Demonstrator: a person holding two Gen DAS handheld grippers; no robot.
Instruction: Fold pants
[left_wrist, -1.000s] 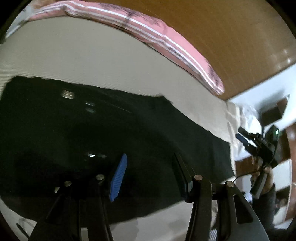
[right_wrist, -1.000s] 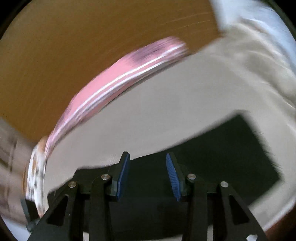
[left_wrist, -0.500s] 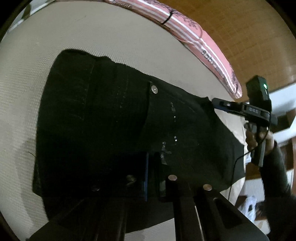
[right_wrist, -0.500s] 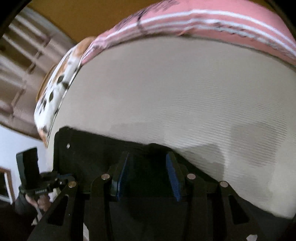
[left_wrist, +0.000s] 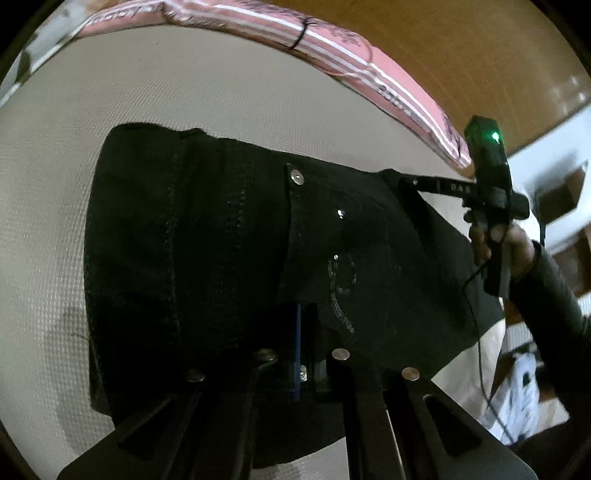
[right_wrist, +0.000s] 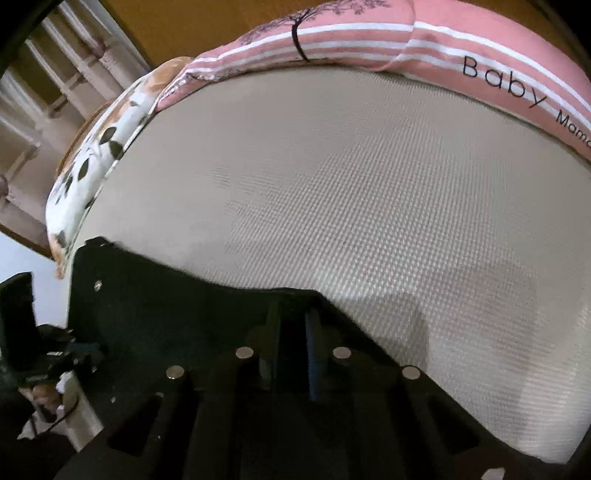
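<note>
Both grippers have closed since a second ago: left gripper (left_wrist: 306, 347) and right gripper (right_wrist: 291, 347) each pinch the black pants (left_wrist: 221, 240) at opposite waistband corners, so lifting evenly to fold appears next.

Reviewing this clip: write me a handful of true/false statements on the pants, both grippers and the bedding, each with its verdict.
1. The pants are black. True.
2. They lie on a bare wooden floor. False: they lie on a beige textured mattress.
3. The left gripper is shut on the pants' fabric. True.
4. The right gripper hangs wide open above the mattress. False: it is nearly closed, with dark pants fabric between its fingers.
5. The pink striped cloth at the mattress edge reads "Baby". True.
</note>
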